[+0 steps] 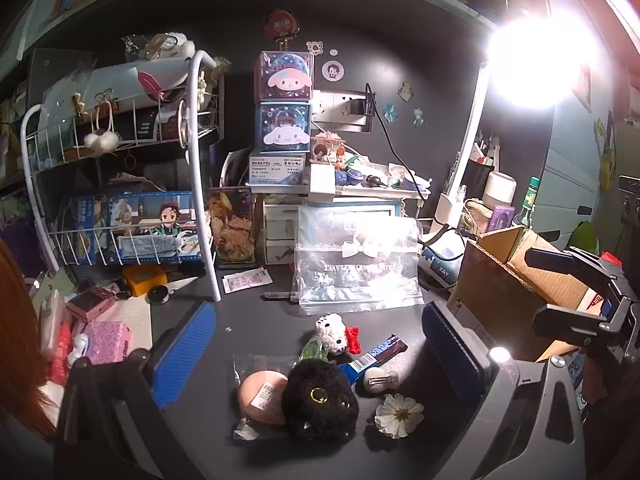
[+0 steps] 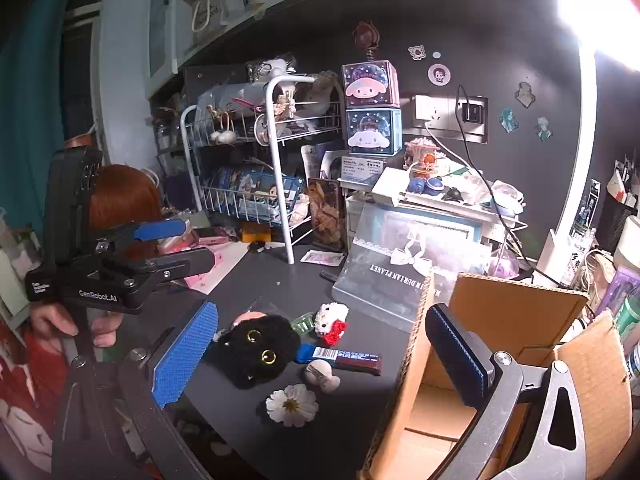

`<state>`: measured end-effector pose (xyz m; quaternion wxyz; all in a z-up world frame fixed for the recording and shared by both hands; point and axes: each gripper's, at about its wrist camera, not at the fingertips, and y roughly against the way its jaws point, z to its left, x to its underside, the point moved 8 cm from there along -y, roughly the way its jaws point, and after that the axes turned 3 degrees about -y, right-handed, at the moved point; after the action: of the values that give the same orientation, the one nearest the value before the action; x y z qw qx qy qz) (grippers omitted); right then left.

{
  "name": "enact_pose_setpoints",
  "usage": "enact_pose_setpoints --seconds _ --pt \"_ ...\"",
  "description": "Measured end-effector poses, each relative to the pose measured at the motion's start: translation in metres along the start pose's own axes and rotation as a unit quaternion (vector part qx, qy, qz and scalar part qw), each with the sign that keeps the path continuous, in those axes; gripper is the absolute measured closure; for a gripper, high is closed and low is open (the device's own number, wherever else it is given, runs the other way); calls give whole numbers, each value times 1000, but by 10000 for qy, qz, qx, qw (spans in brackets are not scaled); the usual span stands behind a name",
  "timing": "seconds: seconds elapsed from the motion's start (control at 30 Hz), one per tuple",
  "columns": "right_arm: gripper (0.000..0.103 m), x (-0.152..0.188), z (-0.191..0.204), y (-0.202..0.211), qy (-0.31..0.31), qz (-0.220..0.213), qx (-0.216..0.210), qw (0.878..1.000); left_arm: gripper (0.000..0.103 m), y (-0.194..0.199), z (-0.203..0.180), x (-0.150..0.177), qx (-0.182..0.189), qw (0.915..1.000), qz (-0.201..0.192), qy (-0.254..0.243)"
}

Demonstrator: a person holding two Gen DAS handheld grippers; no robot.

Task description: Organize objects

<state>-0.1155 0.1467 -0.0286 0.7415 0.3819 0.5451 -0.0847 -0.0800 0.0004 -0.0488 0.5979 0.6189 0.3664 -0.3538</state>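
On the dark desk lie a black plush cat [image 1: 318,400] [image 2: 256,350], a bagged pink egg-shaped item [image 1: 262,396], a small white knitted kitty with a red bow [image 1: 334,334] [image 2: 330,322], a blue-and-brown wrapped bar [image 1: 374,354] [image 2: 340,358], a white daisy [image 1: 398,414] [image 2: 292,404], a beige clip [image 1: 380,380] [image 2: 322,374] and a green clip [image 2: 302,322]. My left gripper [image 1: 320,356] is open and empty above the pile; it also shows in the right wrist view [image 2: 188,244]. My right gripper [image 2: 320,360] is open and empty, its right finger over the open cardboard box [image 2: 516,320] [image 1: 512,276].
A white wire rack [image 1: 120,184] with boxes stands at back left. Stacked character boxes [image 1: 284,100] and a cluttered shelf sit behind a clear zip bag [image 1: 356,268]. A bright desk lamp [image 1: 528,64] glares at right. Pink items [image 1: 104,340] lie at the left edge.
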Motion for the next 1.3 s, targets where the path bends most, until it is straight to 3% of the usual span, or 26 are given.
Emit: enact_pose_setpoints --seconds 1.3 --pt "0 -4 7 5 74 -105 85 9999 1 -3 3 1 -49 9999 89 7"
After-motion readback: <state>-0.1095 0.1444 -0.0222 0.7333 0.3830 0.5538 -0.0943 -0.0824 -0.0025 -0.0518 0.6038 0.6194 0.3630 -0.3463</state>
